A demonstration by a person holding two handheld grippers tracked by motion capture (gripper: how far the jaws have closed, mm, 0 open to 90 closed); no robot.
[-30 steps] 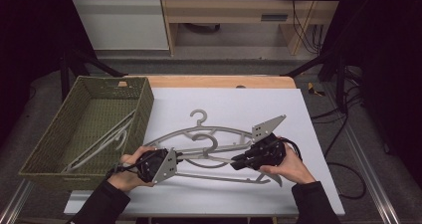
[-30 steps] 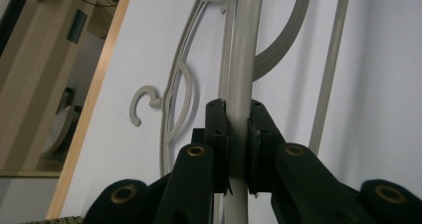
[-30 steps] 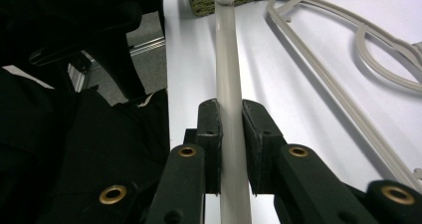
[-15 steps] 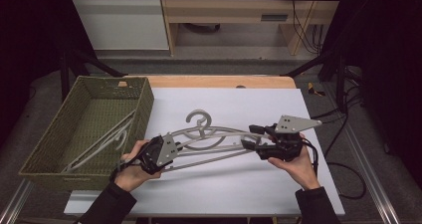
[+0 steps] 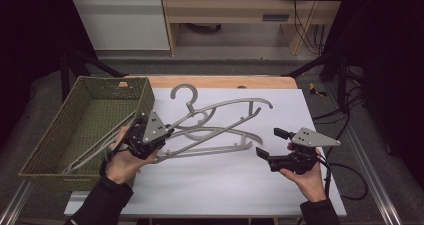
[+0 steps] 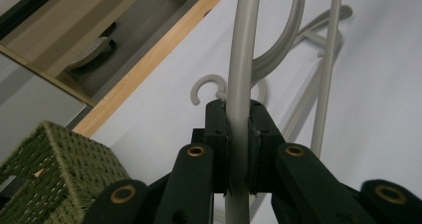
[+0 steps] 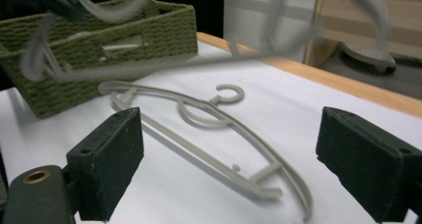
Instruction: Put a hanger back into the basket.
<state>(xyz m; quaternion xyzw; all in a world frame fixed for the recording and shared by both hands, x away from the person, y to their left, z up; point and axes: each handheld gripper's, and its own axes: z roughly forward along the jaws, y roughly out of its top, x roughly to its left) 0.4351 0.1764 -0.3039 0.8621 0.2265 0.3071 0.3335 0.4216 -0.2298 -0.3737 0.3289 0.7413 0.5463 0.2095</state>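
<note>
My left tool (image 5: 150, 135) is clamped tight near the tabletop's left edge; my right tool (image 5: 270, 144), jaws just opened wide, sits toward the right edge.

High view overhead, facing forward; gripper views close; all share hanger (image 5: 220, 130).

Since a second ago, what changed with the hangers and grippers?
The right gripper let go of the lifted hanger; its jaws have just been opening and stand empty, drawn back right. The left gripper, clamped on that hanger's end, raised it and swung it toward the basket. The second hanger stayed on the table, as did the one in the basket.
</note>
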